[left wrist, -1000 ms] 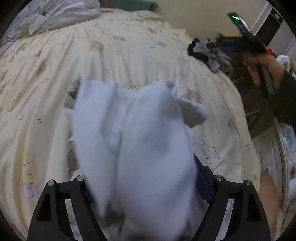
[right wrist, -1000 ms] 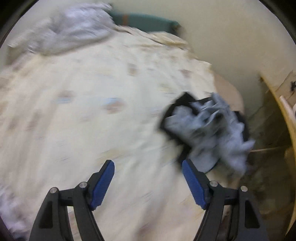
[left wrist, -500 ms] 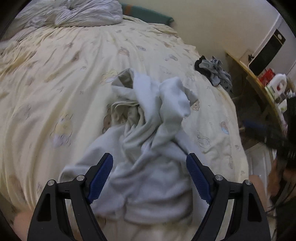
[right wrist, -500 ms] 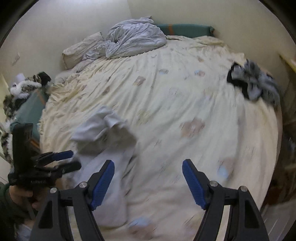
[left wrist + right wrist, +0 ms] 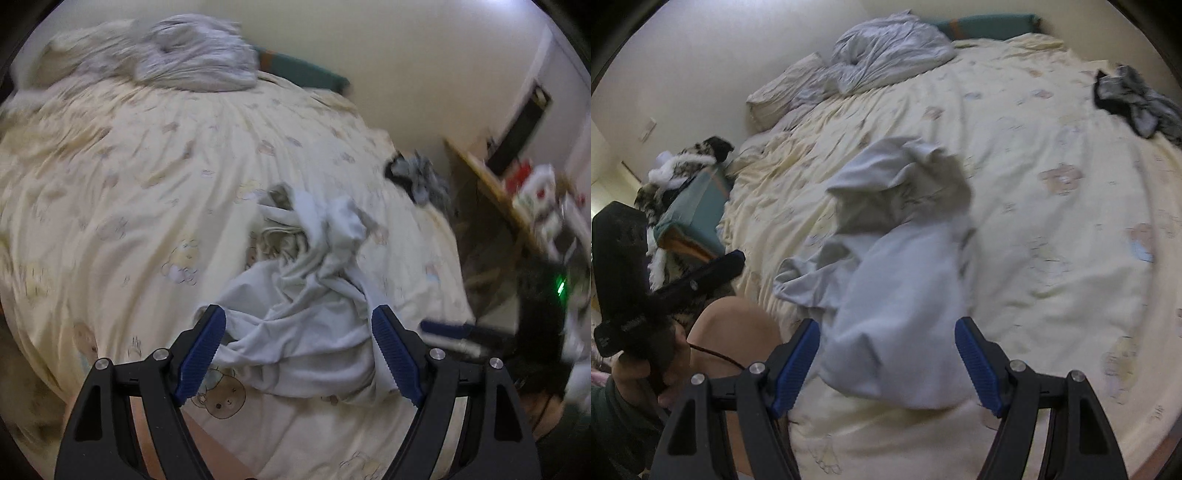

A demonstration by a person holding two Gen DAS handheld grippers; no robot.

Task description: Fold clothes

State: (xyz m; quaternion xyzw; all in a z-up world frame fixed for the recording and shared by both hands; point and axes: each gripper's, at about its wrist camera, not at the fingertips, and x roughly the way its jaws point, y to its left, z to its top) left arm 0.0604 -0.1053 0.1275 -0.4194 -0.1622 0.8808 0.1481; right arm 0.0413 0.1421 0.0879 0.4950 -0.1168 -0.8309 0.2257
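Note:
A pale grey garment [image 5: 306,295] lies crumpled in a heap on the cream bear-print bed sheet [image 5: 129,184], near the bed's front edge. My left gripper [image 5: 295,321] hovers open above its near end, holding nothing. The right wrist view shows the same garment [image 5: 897,258] beyond my right gripper [image 5: 886,332], which is also open and empty above it. In that view the left gripper [image 5: 733,260] is at the left, held in a hand [image 5: 639,369]. A second heap of dark grey and black clothes [image 5: 1134,99] lies at the bed's far right edge.
A rumpled grey duvet [image 5: 886,55] and a pillow [image 5: 783,96] lie at the head of the bed. A teal box [image 5: 694,206] with a patterned furry item stands left of the bed. A cluttered wooden desk [image 5: 498,192] stands on the right. A bare knee [image 5: 738,325] rests at the bed's edge.
My left gripper let go of the pale garment, which dropped onto the bed, and drew back. My right gripper swung from the dark clothes heap over to the pale garment.

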